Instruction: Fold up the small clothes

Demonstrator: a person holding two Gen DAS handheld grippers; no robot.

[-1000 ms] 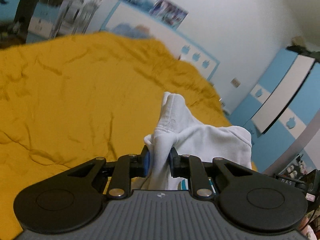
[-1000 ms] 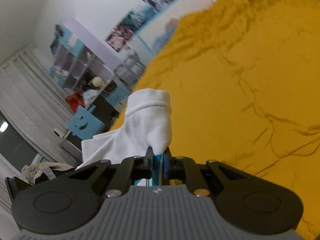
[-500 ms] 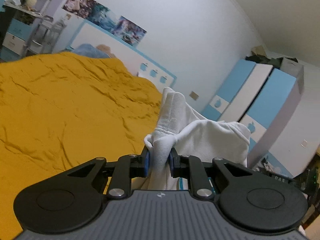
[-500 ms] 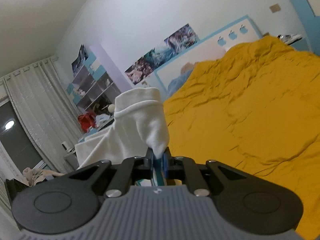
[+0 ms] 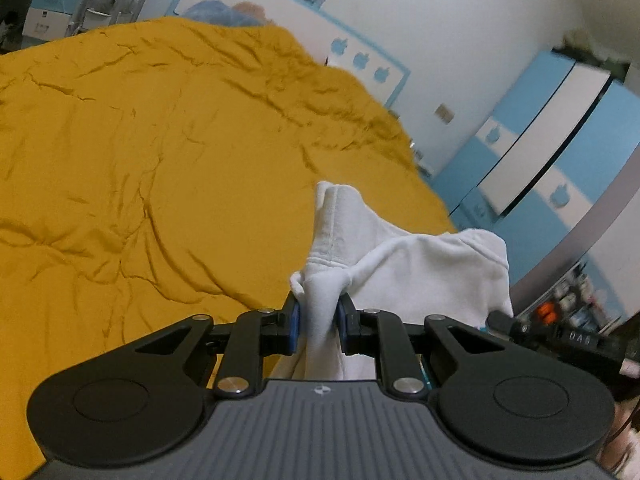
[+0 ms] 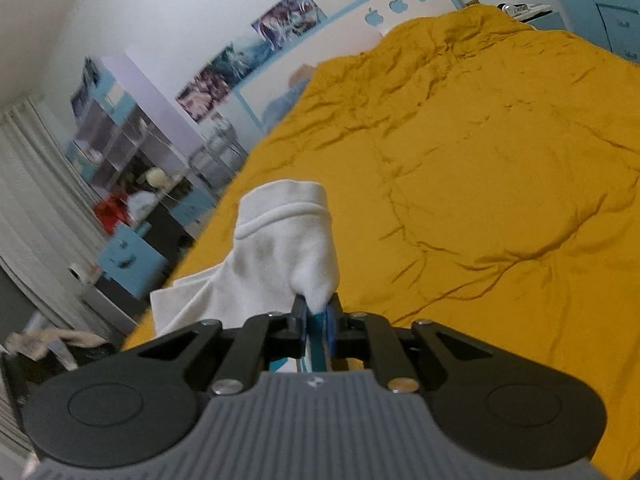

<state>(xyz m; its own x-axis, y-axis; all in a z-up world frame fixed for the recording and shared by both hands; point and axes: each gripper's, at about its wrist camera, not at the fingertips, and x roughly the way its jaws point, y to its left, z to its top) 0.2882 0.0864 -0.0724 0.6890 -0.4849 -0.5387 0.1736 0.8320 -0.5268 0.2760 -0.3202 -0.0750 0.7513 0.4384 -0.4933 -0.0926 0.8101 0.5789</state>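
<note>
A small white garment (image 5: 404,264) hangs in the air above the bed, stretched between my two grippers. My left gripper (image 5: 319,312) is shut on a bunched fold of it, with a hemmed edge sticking up past the pads. In the right wrist view the same white garment (image 6: 280,240) stands up in front of my right gripper (image 6: 316,314), which is shut on a thin edge of the cloth. The rest of the fabric trails off toward the other gripper in each view. Its lower part is hidden behind the gripper bodies.
A wide bed with a wrinkled mustard-yellow cover (image 5: 160,160) lies below and ahead. A white and blue headboard (image 6: 360,28) stands at its far end. Blue and white wardrobes (image 5: 552,152) are on one side, shelves and a desk (image 6: 132,168) on the other.
Both grippers keep their hold on the garment. The views tipped up toward the walls half a second ago and now point back down at the bed.
</note>
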